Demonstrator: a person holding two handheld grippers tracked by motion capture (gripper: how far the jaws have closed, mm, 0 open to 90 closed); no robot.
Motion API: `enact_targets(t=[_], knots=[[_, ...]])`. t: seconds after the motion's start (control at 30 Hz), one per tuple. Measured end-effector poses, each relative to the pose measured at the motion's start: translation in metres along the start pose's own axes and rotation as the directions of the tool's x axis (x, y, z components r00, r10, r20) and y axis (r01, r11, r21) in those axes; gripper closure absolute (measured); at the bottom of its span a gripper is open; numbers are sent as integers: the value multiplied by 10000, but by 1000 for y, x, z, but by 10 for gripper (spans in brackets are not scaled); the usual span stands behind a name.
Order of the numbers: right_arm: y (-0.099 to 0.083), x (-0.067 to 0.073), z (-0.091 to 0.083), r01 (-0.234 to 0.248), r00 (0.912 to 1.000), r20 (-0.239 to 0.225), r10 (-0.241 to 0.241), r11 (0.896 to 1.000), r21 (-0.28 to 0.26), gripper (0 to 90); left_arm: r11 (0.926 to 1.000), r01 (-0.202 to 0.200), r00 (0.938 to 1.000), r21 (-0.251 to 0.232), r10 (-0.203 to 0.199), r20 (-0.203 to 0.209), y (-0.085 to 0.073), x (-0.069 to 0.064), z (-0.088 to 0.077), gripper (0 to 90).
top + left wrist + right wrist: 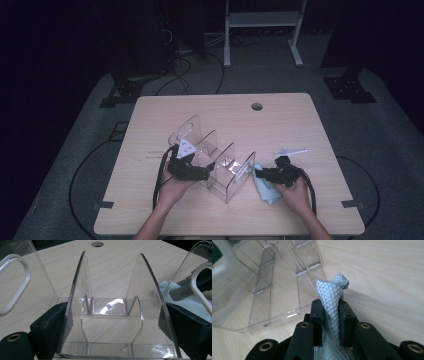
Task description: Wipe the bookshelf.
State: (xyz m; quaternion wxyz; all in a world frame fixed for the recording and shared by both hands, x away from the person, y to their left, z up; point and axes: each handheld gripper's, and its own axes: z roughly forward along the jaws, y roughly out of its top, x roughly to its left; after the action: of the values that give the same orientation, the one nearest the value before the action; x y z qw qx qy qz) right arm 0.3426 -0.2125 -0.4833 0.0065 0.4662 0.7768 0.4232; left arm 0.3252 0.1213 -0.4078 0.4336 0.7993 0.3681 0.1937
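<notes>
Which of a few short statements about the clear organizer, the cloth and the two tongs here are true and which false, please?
1. The right tongs are shut on the pale blue cloth. True.
2. The left tongs hold the clear organizer across its width. True.
3. The organizer lies on the floor. False: it stands on the wooden table.
4. The cloth is stuffed inside the organizer. False: it lies on the table beside its right end.
5. The table has a round hole near its far edge. True.
</notes>
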Motion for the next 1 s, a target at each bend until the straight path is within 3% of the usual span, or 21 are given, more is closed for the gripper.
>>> enact_targets(t=[0.07,0.17,0.23,0.4,0.47,0.6,0.67,0.77,0.87,0.9,1.0], knots=[[1,0,-2,27,10000,-2,-28,10000,-86,763,10000,-7,10000,8,7,9,0,0,0,89],[6,8,-17,332,9994,-76,-339,9965,-771,763,10000,25,10000,-41,-25,12,0,0,0,89],[7,9,-20,372,9991,-183,-390,9950,-924,763,10000,20,10000,-33,-20,15,0,0,0,89],[-3,5,-5,253,9995,-177,-256,9995,-175,763,10000,25,10000,-13,-25,13,0,0,0,89],[-3,6,-5,281,9995,-170,-284,9994,-185,763,10000,21,10000,-5,-21,23,0,0,0,89],[3,17,-15,775,9968,-117,-785,9949,-647,763,10000,0,10000,-21,1,24,0,1,0,89],[1,17,-13,898,9958,-113,-904,9949,-454,763,10000,24,10000,-30,-24,2,0,0,0,89],[-7,17,2,857,9959,-302,-848,9959,303,763,10000,35,10000,-25,-35,15,0,1,0,89],[-3,22,-3,1157,9932,-107,-1157,9933,30,763,10000,31,10000,33,-31,-35,0,1,0,89],[0,23,-7,1186,9928,-137,-1189,9927,-217,763,10000,44,10000,25,-44,-54,0,1,0,89],[0,21,-6,1073,9941,-149,-1076,9940,-208,762,10000,52,10000,6,-52,-56,0,1,1,89]])
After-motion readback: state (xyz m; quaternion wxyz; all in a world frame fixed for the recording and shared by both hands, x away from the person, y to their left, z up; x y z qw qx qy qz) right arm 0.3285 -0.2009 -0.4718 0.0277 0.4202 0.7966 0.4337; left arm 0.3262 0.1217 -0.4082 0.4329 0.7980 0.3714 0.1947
